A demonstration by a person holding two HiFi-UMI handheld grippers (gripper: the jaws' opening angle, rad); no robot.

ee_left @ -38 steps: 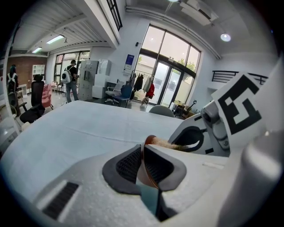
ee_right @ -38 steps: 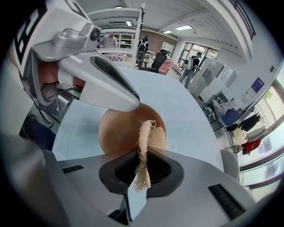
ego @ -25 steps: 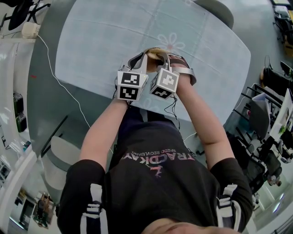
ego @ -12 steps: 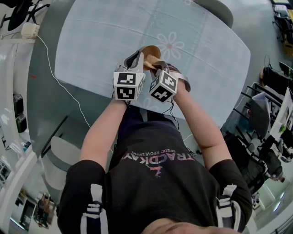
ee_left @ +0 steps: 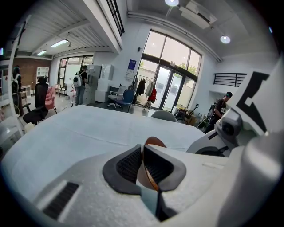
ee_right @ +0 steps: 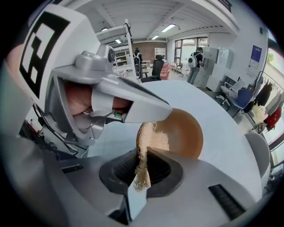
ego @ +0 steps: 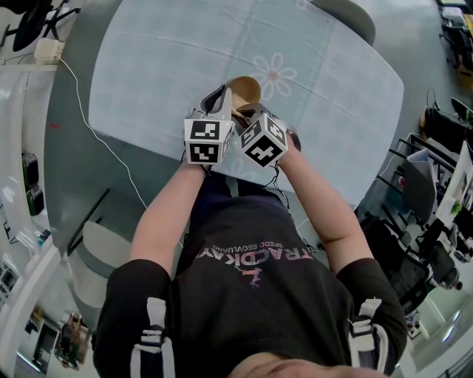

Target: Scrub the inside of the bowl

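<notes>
A brown bowl (ego: 246, 90) is held tilted on its edge above the table, near the front rim. My left gripper (ego: 221, 98) is shut on the bowl's rim; in the left gripper view the thin rim (ee_left: 145, 165) runs between the dark pads. My right gripper (ee_right: 141, 172) is shut on a beige fibrous scrubber (ee_right: 146, 144) whose far end lies against the inside of the bowl (ee_right: 179, 132). In the head view the right gripper (ego: 248, 113) sits just right of the left one, mostly under its marker cube.
The table (ego: 148, 66) carries a pale blue cloth with a flower print (ego: 279, 74). A grey chair (ego: 347, 15) stands at the far side. A white cable (ego: 96, 125) runs along the floor on the left. Office furniture crowds the right edge.
Both grippers and the bowl have shifted a little left. The bowl now stands more open to the head view. The right marker cube has closed in on the left one.
</notes>
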